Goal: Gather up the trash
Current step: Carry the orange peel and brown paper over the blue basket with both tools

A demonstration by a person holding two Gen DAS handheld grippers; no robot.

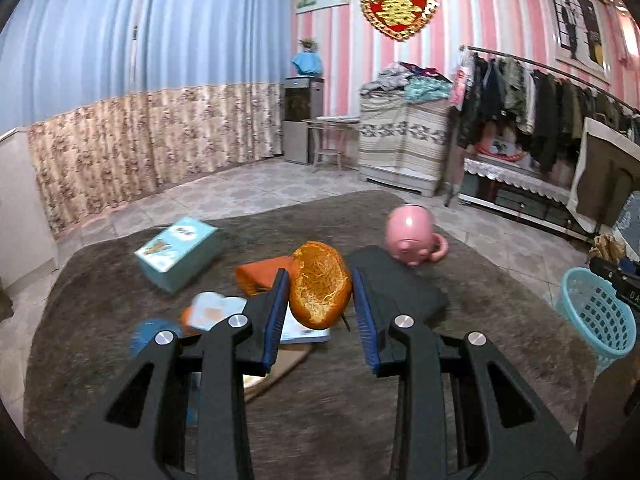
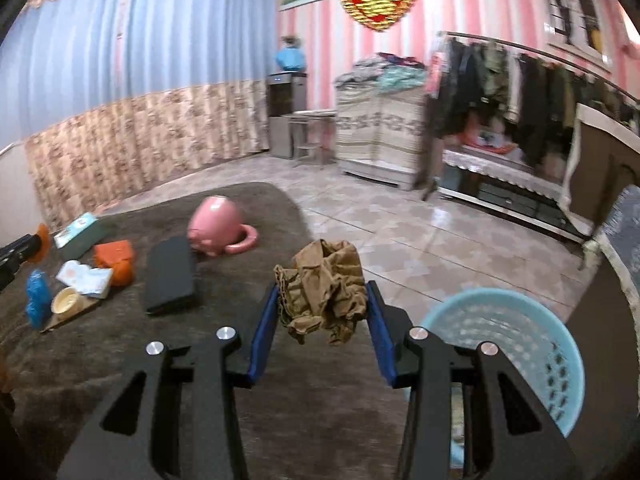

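My left gripper (image 1: 320,286) is shut on an orange peel (image 1: 319,285), hollow side toward the camera, held above the brown rug (image 1: 340,400). My right gripper (image 2: 323,298) is shut on a crumpled brown paper wad (image 2: 326,288), also in the air. A light-blue plastic basket (image 2: 516,356) stands on the floor just right of the right gripper and shows again as the basket (image 1: 596,316) at the right edge of the left wrist view. The left gripper's tip with the peel (image 2: 40,246) pokes in at the far left of the right wrist view.
On the rug lie a pink mug (image 1: 412,236) on its side, a black flat case (image 2: 170,276), a teal box (image 1: 178,252), an orange pouch (image 2: 114,258), a white packet (image 2: 86,278), a blue wrapper (image 2: 38,298) and a small bowl (image 2: 66,300). Tiled floor, a clothes rack (image 1: 540,104) and a cabinet lie beyond.
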